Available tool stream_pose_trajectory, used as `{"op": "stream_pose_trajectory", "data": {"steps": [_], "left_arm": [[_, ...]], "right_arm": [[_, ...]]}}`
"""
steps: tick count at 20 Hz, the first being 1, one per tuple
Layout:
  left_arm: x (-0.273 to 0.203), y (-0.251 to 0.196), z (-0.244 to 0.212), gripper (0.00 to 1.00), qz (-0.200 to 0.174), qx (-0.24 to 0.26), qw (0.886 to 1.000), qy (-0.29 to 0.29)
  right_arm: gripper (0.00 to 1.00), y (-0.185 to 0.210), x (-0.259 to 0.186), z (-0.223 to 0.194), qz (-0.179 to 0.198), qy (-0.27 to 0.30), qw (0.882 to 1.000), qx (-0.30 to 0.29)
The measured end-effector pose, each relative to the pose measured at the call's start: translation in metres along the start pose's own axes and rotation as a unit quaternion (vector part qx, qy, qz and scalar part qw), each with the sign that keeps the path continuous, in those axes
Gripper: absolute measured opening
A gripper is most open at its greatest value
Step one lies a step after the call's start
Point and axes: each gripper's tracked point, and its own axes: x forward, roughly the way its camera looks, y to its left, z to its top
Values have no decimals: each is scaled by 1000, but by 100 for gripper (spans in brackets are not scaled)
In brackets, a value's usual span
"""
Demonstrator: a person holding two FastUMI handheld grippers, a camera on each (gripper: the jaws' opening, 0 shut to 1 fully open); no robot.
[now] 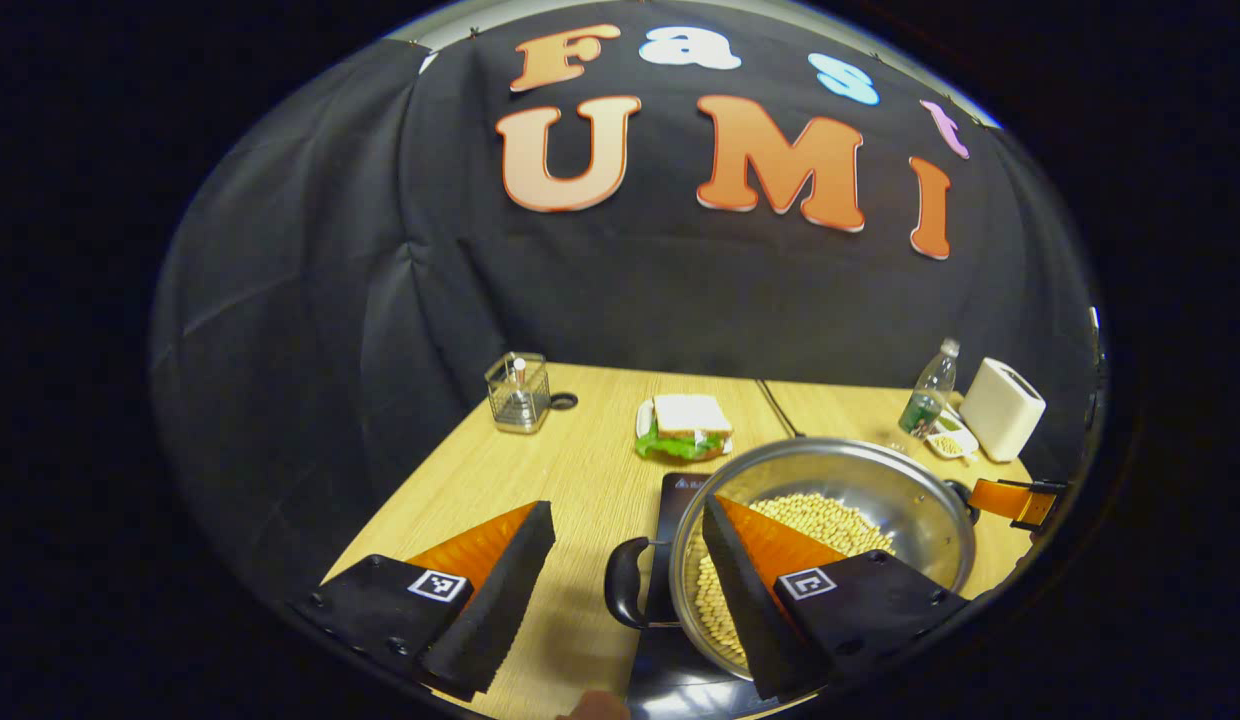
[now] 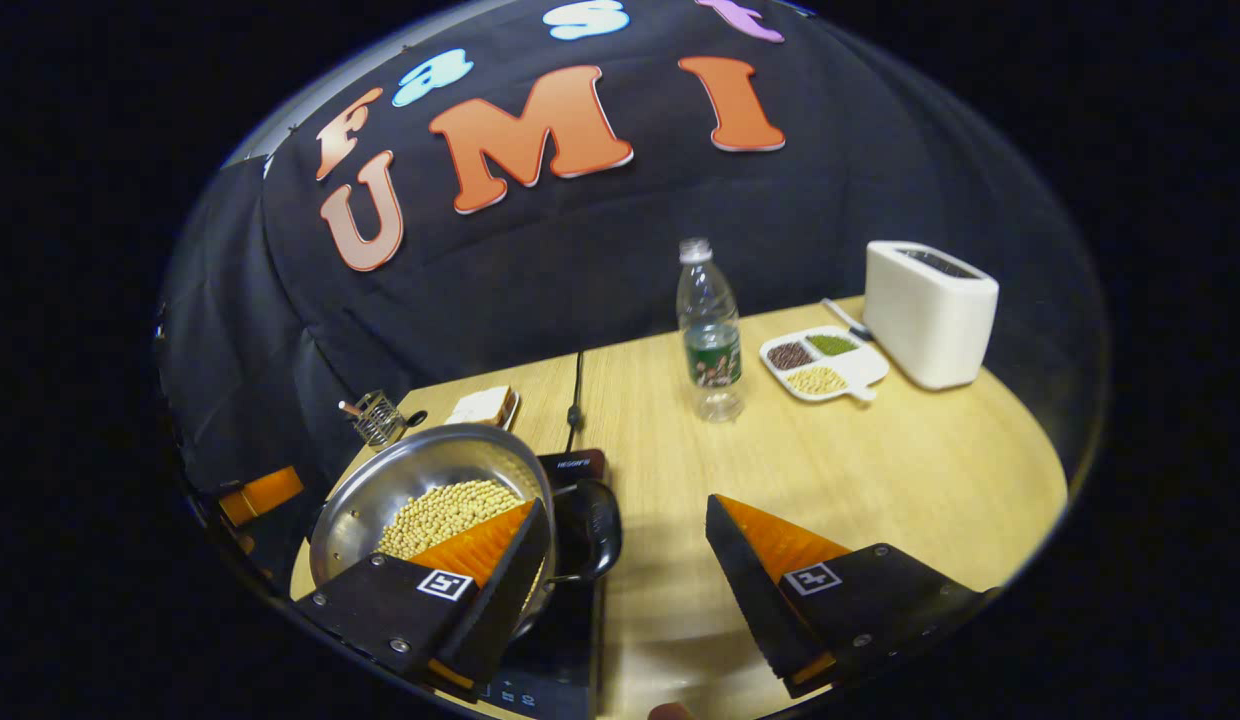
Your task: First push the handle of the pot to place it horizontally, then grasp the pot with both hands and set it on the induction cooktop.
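Note:
A steel pot (image 1: pixel 880 490) with soybeans in it sits over the black induction cooktop (image 1: pixel 680 495). Its black left handle (image 1: pixel 625 582) lies between the fingers of my open left gripper (image 1: pixel 628 506); the right finger (image 1: pixel 755 575) reaches over the rim. The other gripper (image 1: pixel 1020 500) shows at the pot's far side. In the right gripper view the pot (image 2: pixel 420 470) is at lower left on the cooktop (image 2: pixel 570 468). Its right handle (image 2: pixel 592 530) sits inside my open right gripper (image 2: pixel 625 505), one finger (image 2: pixel 490 570) overlapping the pot. The left gripper (image 2: pixel 265 495) shows beyond the pot.
On the wooden table (image 2: pixel 880 480) stand a water bottle (image 2: pixel 710 335), a white toaster (image 2: pixel 928 312) and a divided dish of beans (image 2: pixel 822 365). A sandwich on a plate (image 1: pixel 685 425) and a wire mesh holder (image 1: pixel 518 392) sit behind the pot. A cable (image 2: pixel 577 385) runs back from the cooktop.

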Motion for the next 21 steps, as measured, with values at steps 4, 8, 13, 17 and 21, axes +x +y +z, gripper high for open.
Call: {"op": "stream_pose_trajectory", "data": {"steps": [4, 8, 13, 17, 21], "left_arm": [[-60, -29, 68, 97, -17, -1, 995, -94], [-106, -51, 122, 98, -11, 10, 983, -183], [-157, -101, 160, 99, -77, -2, 971, -227], [-192, -134, 178, 98, -123, 1, 964, -235], [-221, -135, 198, 99, -122, 8, 959, -256]], "right_arm": [[96, -35, -62, 62, -15, -83, 996, -2], [95, -69, -125, 119, -54, -168, 983, -45], [96, -68, -200, 153, -65, -230, 966, -103], [95, -49, -241, 171, -35, -260, 960, -96], [95, -47, -258, 182, -22, -273, 957, -90]]}}
